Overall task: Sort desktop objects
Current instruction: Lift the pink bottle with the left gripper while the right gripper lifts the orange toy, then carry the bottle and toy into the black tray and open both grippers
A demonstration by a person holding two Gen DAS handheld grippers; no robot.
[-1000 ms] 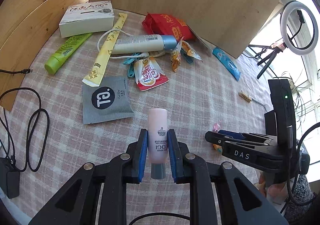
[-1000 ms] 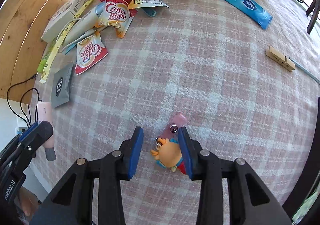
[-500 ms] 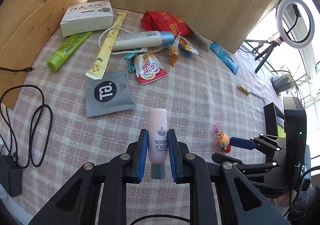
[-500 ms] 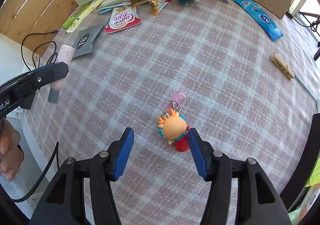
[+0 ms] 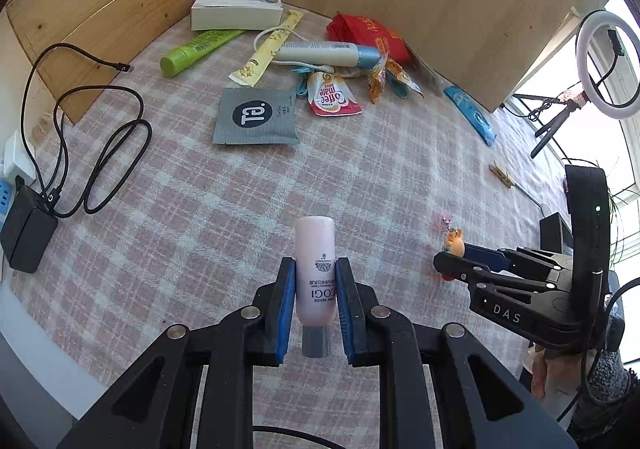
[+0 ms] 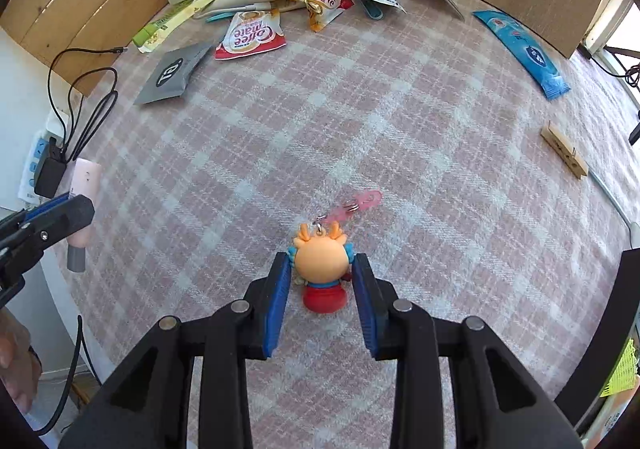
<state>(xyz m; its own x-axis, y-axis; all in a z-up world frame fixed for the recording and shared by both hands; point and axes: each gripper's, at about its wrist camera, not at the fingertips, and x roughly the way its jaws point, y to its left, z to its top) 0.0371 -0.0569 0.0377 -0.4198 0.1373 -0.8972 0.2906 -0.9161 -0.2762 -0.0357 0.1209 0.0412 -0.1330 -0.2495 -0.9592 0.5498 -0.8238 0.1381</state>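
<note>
Pink tube (image 5: 314, 269) with grey cap, orange-headed figurine (image 6: 322, 265), pink plaid cloth (image 6: 400, 121)

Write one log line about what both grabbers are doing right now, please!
left gripper: shut on pink tube | right gripper: open around figurine keychain, on checkered tablecloth

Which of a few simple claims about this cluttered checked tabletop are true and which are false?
1. The left gripper clamps a pale pink tube with a grey cap. True.
2. The right gripper is empty, far from any object. False: an orange-headed toy keychain figure sits between its fingers.
3. The wooden clothespin lies apart from the snack pile. True.
4. The grey square sachet lies on top of the white box. False: it lies flat on the cloth, apart from the box.
</note>
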